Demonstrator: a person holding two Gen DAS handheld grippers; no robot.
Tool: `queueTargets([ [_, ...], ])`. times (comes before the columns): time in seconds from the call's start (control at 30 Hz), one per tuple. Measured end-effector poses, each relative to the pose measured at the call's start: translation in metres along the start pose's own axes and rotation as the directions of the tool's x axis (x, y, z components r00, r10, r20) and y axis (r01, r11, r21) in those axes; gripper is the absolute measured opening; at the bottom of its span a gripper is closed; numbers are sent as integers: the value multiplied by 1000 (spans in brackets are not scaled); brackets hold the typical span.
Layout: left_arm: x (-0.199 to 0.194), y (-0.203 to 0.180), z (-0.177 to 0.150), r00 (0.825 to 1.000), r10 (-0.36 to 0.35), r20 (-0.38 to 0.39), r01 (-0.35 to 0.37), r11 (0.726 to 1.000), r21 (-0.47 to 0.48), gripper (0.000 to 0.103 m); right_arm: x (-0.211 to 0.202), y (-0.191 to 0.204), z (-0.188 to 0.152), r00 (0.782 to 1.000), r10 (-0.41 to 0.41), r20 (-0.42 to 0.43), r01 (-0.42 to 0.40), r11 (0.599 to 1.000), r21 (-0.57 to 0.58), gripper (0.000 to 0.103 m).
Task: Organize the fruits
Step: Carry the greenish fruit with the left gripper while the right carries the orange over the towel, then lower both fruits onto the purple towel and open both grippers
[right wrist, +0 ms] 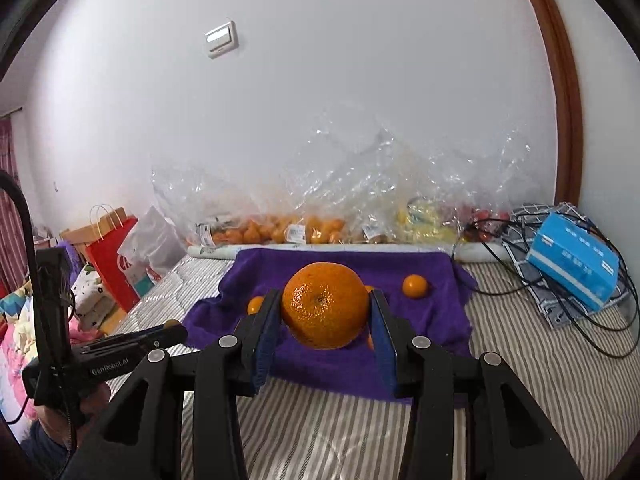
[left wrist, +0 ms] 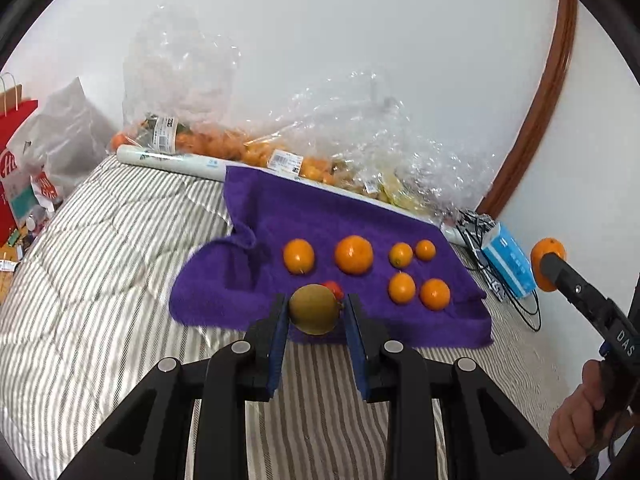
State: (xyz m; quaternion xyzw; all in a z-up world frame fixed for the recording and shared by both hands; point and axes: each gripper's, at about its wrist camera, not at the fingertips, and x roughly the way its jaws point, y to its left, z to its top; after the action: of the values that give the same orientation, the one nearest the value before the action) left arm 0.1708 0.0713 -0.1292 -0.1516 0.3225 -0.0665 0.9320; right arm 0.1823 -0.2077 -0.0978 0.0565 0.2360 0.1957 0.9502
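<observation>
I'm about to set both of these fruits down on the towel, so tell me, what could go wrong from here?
1. The left gripper pinches the round brownish-green fruit only at its sides; it could slip out and hit the small red fruit behind it.
2. The big orange in the right gripper may roll across the rumpled purple towel into the six oranges already there.

Purple towel (left wrist: 280,216) mid-frame, six orange citrus fruits on it, e.g. biggest orange (left wrist: 353,255). Brownish-green kiwi (left wrist: 314,309) lower centre, small red fruit (left wrist: 335,288) peeking behind it. Grey-and-white striped bedcover (left wrist: 100,260) at left and bottom. Blue tissue box (left wrist: 510,262) right. Red paper bag (left wrist: 12,152) far left. White wall (left wrist: 360,40) on top, brown door frame (left wrist: 556,80) upper right.
</observation>
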Motion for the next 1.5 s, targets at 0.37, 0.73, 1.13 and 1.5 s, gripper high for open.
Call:
queueTargets([
  [0.37, 8, -8, 27, 1000, 0, 23, -1, 1000, 27, 27, 12, -7, 17, 1000, -5, 29, 6, 1000, -14, 43],
  [0.73, 24, -27, 48, 999, -8, 31, 6, 999, 54, 27, 31, -17, 32, 999, -12, 51, 13, 1000, -15, 43],
  [1.13, 63, -41, 68, 999, -3, 40, 1, 998, 63, 27, 62, -31, 40, 998, 17, 64, -19, 999, 41, 43],
  [1.5, 98, -16, 56, 1000, 8, -8, -8, 1000, 17, 27, 89, -66, 24, 1000, -24, -1, 24, 992, 125, 43],
])
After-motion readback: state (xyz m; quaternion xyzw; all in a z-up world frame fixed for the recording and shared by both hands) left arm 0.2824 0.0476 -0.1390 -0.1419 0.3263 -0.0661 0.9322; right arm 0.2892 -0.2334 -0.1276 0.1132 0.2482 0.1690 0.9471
